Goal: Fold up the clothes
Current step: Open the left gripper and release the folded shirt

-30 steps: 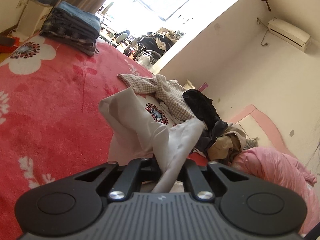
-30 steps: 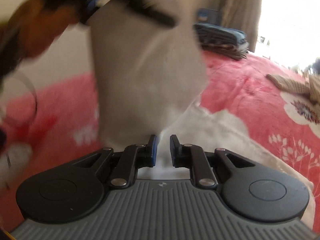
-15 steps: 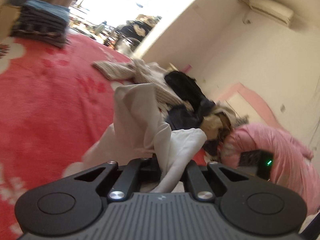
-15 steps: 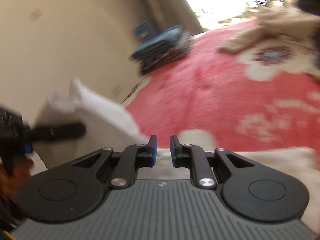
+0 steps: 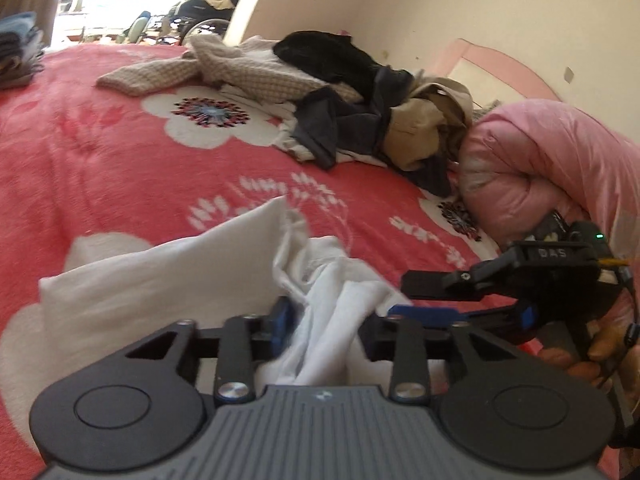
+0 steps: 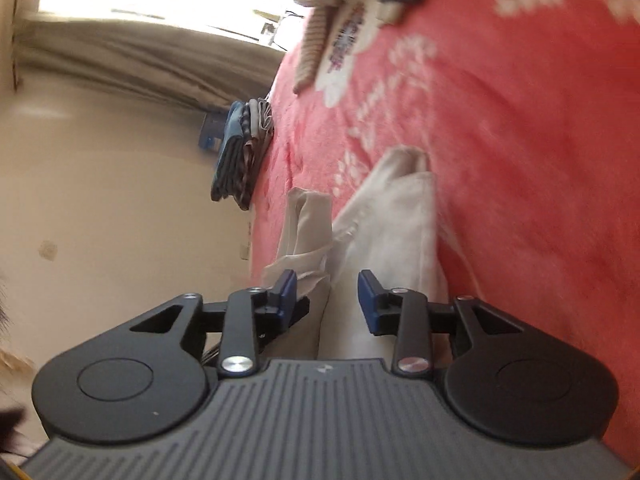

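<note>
A white garment (image 5: 160, 280) lies crumpled on the red flowered bedspread (image 5: 100, 160), just in front of both grippers. My left gripper (image 5: 326, 330) is low over it. Its jaws are opening, and a bunched fold of the garment still sits loosely between the blue pads (image 5: 282, 326). My right gripper (image 5: 396, 298) reaches in from the right, close beside the left one, held by a hand (image 5: 600, 344). In the right wrist view, rolled on its side, the right gripper (image 6: 328, 294) is also opening. The white garment (image 6: 392, 216) runs between its pads.
A pile of unfolded clothes (image 5: 360, 92) lies further along the bed. A pink quilt (image 5: 540, 168) sits at the right by the headboard. A stack of folded clothes (image 6: 240, 160) stands at the bed's far edge near the curtain (image 6: 140, 56). Red bedspread lies bare between garment and pile.
Both grippers came down to the bed with the white garment, which now rests on the bedspread. Both sets of jaws have parted from their grip. The right wrist view has rolled onto its side.
</note>
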### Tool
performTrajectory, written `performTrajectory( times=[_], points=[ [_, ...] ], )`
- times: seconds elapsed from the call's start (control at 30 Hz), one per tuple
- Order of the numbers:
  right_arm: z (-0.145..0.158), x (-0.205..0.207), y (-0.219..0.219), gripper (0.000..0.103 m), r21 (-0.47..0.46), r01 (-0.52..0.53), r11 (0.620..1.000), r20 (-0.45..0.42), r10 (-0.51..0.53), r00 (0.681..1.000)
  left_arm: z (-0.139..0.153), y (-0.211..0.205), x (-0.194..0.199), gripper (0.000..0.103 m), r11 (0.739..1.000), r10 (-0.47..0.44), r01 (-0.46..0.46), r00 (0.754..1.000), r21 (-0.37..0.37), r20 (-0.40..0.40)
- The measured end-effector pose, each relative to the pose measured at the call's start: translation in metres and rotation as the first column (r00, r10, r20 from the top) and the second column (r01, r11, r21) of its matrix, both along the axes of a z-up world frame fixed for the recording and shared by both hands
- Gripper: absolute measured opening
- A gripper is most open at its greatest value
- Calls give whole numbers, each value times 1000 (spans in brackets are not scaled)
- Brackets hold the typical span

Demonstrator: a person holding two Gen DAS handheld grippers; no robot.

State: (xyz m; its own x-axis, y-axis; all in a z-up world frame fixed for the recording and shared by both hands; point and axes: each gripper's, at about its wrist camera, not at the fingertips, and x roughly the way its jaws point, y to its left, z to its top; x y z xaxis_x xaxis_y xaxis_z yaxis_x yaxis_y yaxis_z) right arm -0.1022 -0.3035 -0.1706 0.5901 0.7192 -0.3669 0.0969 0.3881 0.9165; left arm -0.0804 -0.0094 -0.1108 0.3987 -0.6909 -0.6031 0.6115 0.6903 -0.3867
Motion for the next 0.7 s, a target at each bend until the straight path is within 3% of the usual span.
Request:
performTrajectory(
  times=[0.03, 0.23, 0.4, 0.57, 0.7],
  points=[
    [-2, -2, -3, 42, 17, 5, 1000, -8, -5, 1000, 1, -2, -2, 52, 1000, -3, 3, 1000, -10, 3],
    [-5, 0, -11, 46, 59, 21, 998, -19, -20, 1000, 11, -11, -9, 62, 993, -60, 61, 998, -102, 13],
    [5, -6, -18, 47, 39, 19, 999, 4, -19, 1000, 28, 10, -18, 63, 987, -66, 70, 997, -144, 33],
    [31, -10, -17, 47, -49, -26, 998, 63, 30, 998, 32, 34, -32, 61, 995, -91, 94, 992, -28, 92],
    [40, -4, -6, 47, -108, -94, 990, 37, 99, 994, 26, 32, -45, 59, 991, -125, 118, 984, 65, 130]
  ],
)
